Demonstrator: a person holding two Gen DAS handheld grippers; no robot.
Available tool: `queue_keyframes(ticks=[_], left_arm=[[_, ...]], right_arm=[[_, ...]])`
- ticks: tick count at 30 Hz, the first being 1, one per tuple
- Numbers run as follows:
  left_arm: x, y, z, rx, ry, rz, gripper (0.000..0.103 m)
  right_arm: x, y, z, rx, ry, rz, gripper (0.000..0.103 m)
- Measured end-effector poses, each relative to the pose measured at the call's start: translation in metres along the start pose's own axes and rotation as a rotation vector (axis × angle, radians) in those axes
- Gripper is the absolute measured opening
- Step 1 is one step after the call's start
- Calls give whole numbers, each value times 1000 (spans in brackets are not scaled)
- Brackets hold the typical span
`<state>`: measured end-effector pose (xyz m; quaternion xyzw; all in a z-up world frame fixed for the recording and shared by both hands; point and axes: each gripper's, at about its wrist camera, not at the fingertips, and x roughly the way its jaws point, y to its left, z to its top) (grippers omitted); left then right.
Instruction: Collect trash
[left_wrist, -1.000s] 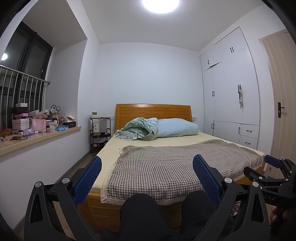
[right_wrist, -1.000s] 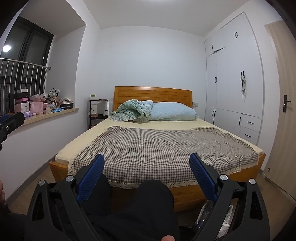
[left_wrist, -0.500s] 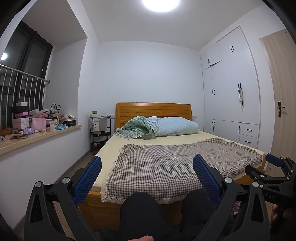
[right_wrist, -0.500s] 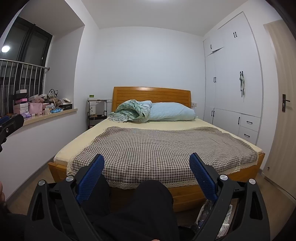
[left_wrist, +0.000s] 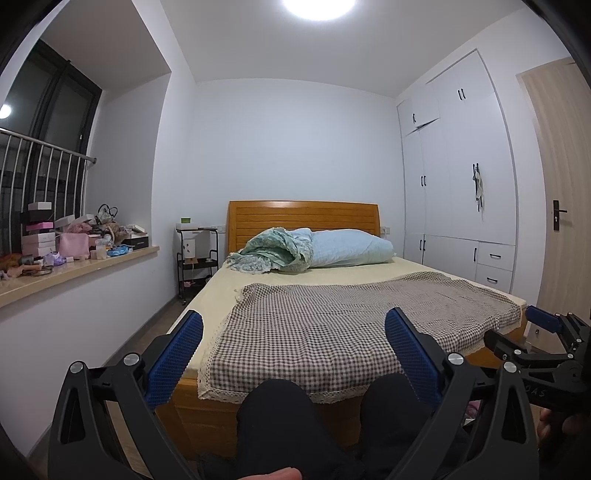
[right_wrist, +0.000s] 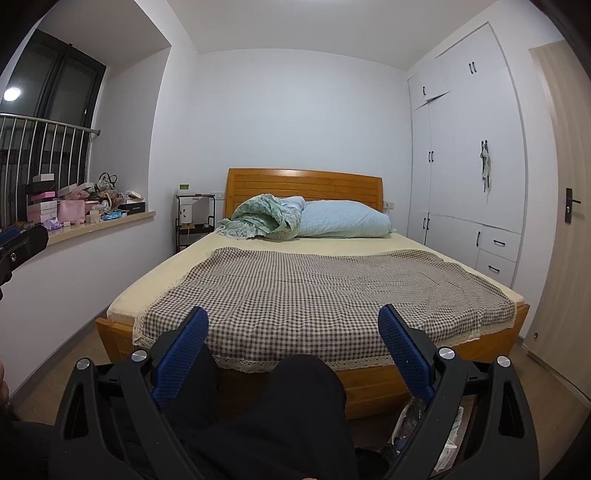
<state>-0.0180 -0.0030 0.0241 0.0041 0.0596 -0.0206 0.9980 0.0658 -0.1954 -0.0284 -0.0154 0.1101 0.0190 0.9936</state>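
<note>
My left gripper (left_wrist: 293, 354) is held open over a person's knees in black trousers (left_wrist: 273, 413), facing the foot of a bed, with nothing between its blue pads (left_wrist: 177, 354). My right gripper (right_wrist: 293, 350) is open the same way and also holds nothing. On the floor by the bed's right corner lies trash: a clear plastic bottle (right_wrist: 408, 421) and a white wrapper (right_wrist: 454, 443), partly hidden behind the right finger. The right gripper's tip (left_wrist: 543, 321) shows at the right edge of the left wrist view. The left gripper's tip (right_wrist: 22, 240) shows at the left edge of the right wrist view.
A wooden bed (right_wrist: 369, 384) with a checked blanket (right_wrist: 314, 288), a pillow and a bunched green cover fills the room. A cluttered window sill (left_wrist: 74, 269) runs along the left wall, with a black trolley (left_wrist: 195, 258) beyond it. White wardrobes (right_wrist: 469, 184) and a door (right_wrist: 565, 221) stand on the right.
Both views have shifted only very slightly. Both grippers stay open and nothing has been picked up.
</note>
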Motion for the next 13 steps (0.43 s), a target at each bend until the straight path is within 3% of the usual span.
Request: queue_keyframes(ticks=[5, 8, 11, 13], left_arm=[[8, 4, 1, -12, 19, -23, 96], [33, 10, 2, -10, 30, -38, 96], [95, 18, 1, 28, 80, -14, 96], [162, 32, 0, 3, 178, 11, 96]], right_arm=[[1, -3, 2, -4, -16, -18, 89], [21, -11, 1, 20, 15, 28, 89], [74, -20, 2, 19, 80, 28, 89], [137, -34, 6, 33, 125, 7, 89]])
